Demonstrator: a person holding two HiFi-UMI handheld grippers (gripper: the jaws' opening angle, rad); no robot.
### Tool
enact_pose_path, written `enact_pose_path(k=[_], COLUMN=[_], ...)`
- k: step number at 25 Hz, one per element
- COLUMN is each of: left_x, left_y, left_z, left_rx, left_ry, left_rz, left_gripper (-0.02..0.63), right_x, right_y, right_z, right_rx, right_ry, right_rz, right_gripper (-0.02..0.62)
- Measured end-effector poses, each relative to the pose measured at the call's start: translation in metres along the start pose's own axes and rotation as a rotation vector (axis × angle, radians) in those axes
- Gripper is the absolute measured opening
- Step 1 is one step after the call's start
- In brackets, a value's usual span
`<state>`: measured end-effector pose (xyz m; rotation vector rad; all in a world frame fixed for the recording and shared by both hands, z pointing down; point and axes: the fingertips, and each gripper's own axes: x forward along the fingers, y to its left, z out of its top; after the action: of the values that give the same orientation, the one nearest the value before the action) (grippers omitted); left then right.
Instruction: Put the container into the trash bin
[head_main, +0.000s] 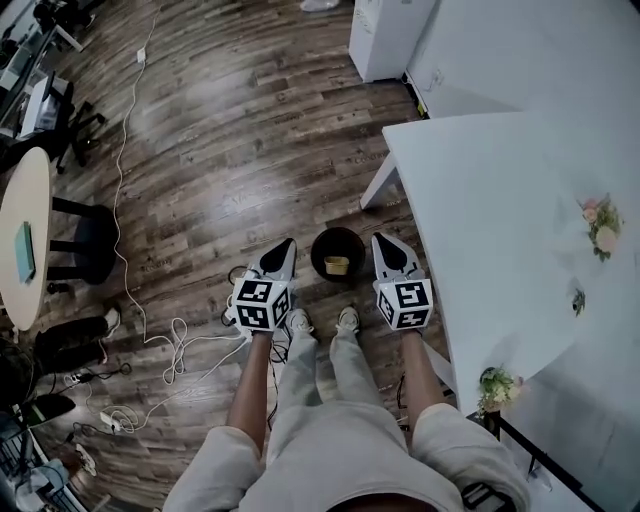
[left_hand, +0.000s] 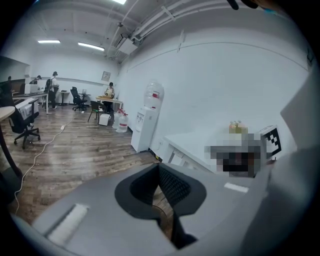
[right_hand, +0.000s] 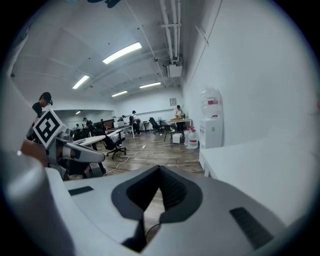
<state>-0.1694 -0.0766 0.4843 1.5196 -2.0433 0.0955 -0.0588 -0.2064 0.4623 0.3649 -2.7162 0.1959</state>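
Yellowish container (head_main: 337, 265) is sitting inside the dark trash bin (head_main: 318, 248), midway between the closed, empty left hand-held gripper (head_main: 286, 246) and right hand-held gripper (head_main: 382, 243).

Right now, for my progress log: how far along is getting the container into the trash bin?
Done: a yellowish container lies inside the dark trash bin, which stands between the two grippers.
In hand: nothing. The left gripper and the right gripper both have their jaws together with nothing between them.
Left: apparently nothing. The job looks complete.
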Motion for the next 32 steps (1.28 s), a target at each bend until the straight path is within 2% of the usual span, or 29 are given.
enact_pose_path(k=[9,18,32], left_x=[-0.036,-0.066,-0.099], left_y=[-0.017,-0.027,-0.038], left_z=[0.051,0.086,0.090], left_rx=[0.036,0.060,0.081], left_ry=[-0.036,-0.090,-0.128], left_rz=[0.009,0.027,0.041], left_gripper=[0.011,0.011,0.011], right_x=[-0.041,-0.078,-0.115], right_y=[-0.014,-0.017,-0.011], right_z=[0.053,0.081,0.083], right_rx=[-0.018,-0.027,-0.046], right_ry=[-0.034,-0.066,-0.079], right_rz=[-0.041,-0.062,-0.082], right_gripper=[0.014,0.014,0.014])
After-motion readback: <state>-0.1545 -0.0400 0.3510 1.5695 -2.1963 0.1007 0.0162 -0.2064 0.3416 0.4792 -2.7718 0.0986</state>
